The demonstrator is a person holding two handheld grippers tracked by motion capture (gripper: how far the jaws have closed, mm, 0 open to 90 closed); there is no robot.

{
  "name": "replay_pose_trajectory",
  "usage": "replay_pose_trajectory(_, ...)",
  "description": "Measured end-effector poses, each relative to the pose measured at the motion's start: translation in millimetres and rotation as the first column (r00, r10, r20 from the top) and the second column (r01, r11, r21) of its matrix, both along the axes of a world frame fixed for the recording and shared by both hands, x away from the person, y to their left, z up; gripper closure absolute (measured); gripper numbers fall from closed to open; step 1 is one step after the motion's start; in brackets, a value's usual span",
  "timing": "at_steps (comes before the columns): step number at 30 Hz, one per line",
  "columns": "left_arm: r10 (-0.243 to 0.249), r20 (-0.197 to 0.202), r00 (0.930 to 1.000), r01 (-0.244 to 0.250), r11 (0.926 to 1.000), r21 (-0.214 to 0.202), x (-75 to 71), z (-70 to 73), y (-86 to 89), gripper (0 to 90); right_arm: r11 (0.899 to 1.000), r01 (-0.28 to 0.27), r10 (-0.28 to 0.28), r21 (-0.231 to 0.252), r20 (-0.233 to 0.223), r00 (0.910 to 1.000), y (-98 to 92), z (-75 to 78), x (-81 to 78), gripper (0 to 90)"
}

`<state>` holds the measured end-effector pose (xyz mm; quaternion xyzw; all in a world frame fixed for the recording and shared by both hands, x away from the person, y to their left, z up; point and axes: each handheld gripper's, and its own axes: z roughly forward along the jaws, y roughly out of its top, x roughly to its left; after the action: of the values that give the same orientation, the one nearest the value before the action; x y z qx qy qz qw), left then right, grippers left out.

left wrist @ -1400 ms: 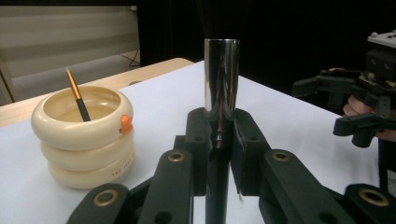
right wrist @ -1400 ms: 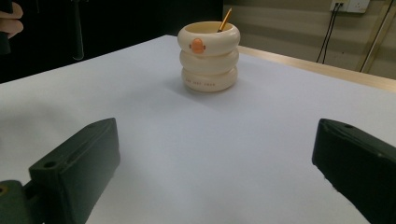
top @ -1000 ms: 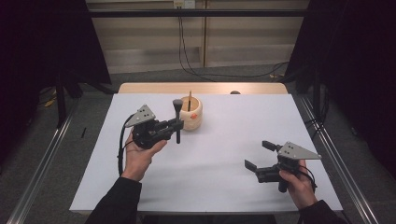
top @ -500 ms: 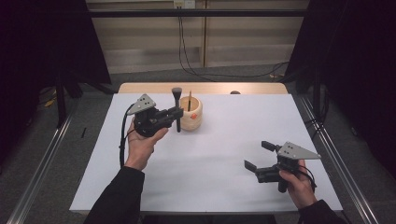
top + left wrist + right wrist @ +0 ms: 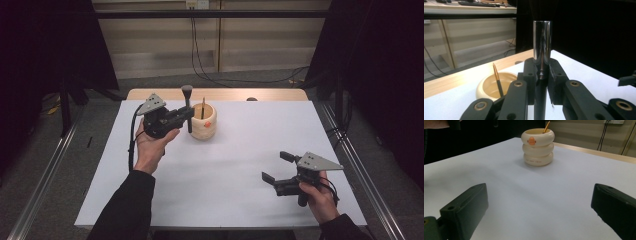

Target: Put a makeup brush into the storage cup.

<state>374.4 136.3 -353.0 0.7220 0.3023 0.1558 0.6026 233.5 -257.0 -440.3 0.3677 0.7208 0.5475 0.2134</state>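
— At ten o'clock on the desk [image 5: 240, 190], what has changed since a second ago?
— The left gripper [image 5: 186, 115] has risen with the brush [image 5: 188, 107]: its fingers [image 5: 557, 80] are clamped on the dark handle, and the brush now hangs upright just at nine o'clock of the cream holder [image 5: 204, 121], clear of its mouth, where earlier it stood lower against the holder. The right gripper [image 5: 275, 167] has stayed put at four o'clock, fingers spread wide with nothing between them.
— What does the left gripper view add?
— A shiny metal ferrule [image 5: 542, 42] above the grip, and a thin wooden-handled stick [image 5: 497, 80] leaning inside the holder.
— And the right gripper view?
— The holder's three stacked rings and an orange dot [image 5: 531, 140] on the top ring.
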Motion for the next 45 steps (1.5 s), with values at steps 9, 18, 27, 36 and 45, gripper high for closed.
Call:
replay_pose_trajectory(9,-0.006,0.025,0.9997,0.006,1.0000,0.000,12.8,4.3,-8.2,79.1,1.000,-0.001,0.001,0.003,0.005,1.0000,-0.3,0.0,-0.3,0.4)
replay_pose_trajectory(18,0.020,0.026,0.9994,-0.020,0.9998,-0.004,28.8,9.5,-10.1,79.0,1.000,-0.002,0.002,0.006,0.002,1.0000,0.4,-0.3,-0.1,0.4)
replay_pose_trajectory(27,0.038,0.028,0.9989,-0.038,0.9993,-0.004,42.2,12.6,-17.6,79.1,1.000,-0.004,0.004,0.006,-0.001,1.0000,0.0,-0.6,-0.4,0.0)
replay_pose_trajectory(36,0.046,0.016,0.9988,-0.046,0.9989,0.002,57.9,9.9,-24.4,79.1,1.000,-0.010,0.010,0.008,-0.006,0.9999,-0.6,-2.1,-0.2,0.0)
replay_pose_trajectory(45,0.052,-0.005,0.9986,-0.052,0.9985,0.015,66.5,-3.6,-31.7,79.1,1.000,-0.015,0.015,0.006,-0.003,0.9999,0.3,-2.5,-0.2,0.0)
